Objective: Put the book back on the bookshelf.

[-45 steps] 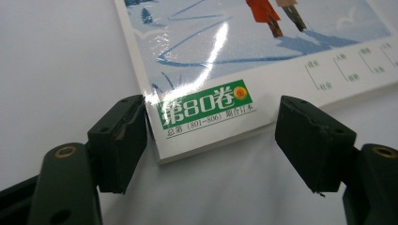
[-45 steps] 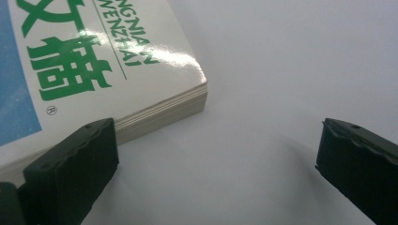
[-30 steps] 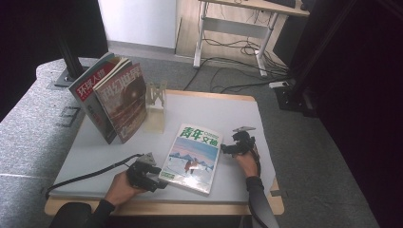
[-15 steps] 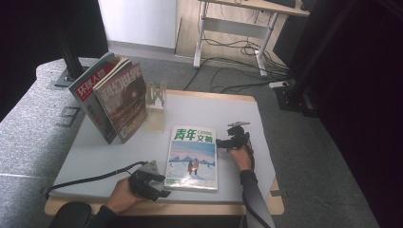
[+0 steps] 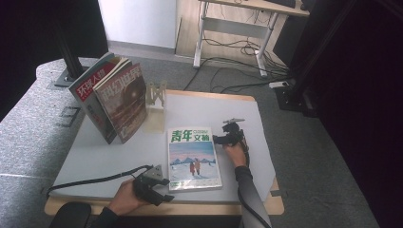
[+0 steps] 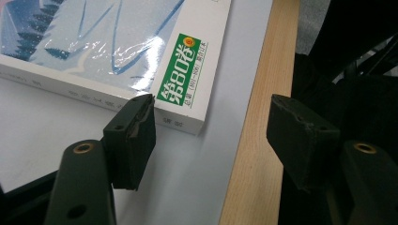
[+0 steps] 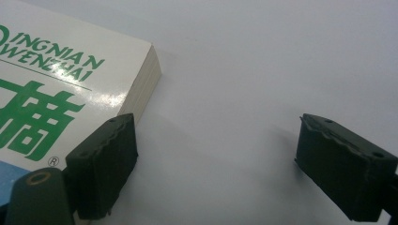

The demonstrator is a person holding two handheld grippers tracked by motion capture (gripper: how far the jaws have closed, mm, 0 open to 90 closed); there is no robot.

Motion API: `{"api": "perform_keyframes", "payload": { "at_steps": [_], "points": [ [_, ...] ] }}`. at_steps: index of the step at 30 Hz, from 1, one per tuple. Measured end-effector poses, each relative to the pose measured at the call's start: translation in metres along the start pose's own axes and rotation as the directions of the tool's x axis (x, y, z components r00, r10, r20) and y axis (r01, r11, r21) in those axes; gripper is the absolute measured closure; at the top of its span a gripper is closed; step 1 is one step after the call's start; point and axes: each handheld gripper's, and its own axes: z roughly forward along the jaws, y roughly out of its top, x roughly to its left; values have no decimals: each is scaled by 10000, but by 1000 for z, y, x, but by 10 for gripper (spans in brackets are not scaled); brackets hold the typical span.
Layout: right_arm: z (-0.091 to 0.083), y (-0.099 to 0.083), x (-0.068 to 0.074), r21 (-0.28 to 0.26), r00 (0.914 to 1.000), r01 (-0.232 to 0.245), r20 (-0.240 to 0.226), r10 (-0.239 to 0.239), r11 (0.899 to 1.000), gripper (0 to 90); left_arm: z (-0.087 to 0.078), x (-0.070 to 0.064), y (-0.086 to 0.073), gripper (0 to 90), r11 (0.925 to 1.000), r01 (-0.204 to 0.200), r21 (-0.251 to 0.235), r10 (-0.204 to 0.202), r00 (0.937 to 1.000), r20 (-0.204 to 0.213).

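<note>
Magazine [image 5: 194,158] lying flat on the table [image 5: 119,147] near the front edge, squared up probably for a pickup. Left gripper [image 5: 164,187] gaping at its near corner, right gripper [image 5: 219,138] spread wide beside the top corner, gripping nothing.

Soft even light, dark surroundings, glare on the glossy magazine [image 6: 122,42] cover.

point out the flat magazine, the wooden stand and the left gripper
flat magazine [image 5: 194,159]: high view, middle of its cover
wooden stand [image 5: 156,94]: high view, its upright slats
left gripper [image 5: 164,189]: high view, between its fingertips, at the magazine's near left corner
</note>
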Motion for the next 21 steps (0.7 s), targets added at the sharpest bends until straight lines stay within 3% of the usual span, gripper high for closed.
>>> {"api": "perform_keyframes", "payload": {
  "at_steps": [2, 10, 16, 21],
  "points": [
    [0, -1, -1, -43, 9999, -68, -75, 68, 10000, 125, 0, 2, 0, 324, 10000, -26, 14, 26, 10000, -36],
    [-6, -6, -6, 40, 9992, 18, -411, -16, 10000, 90, -8, 9, 0, 220, 9995, -228, 233, 250, 9952, -949],
    [-15, -10, -9, -107, 9975, 208, -680, -214, 9997, 67, -23, 31, -8, 219, 9964, 674, -518, -729, 9908, -1143],
    [-21, -13, -11, -127, 9951, 508, -839, -517, 9986, 56, -31, 44, -15, 209, 9907, 1079, -824, -1213, 9759, -1815]
  ]
}}
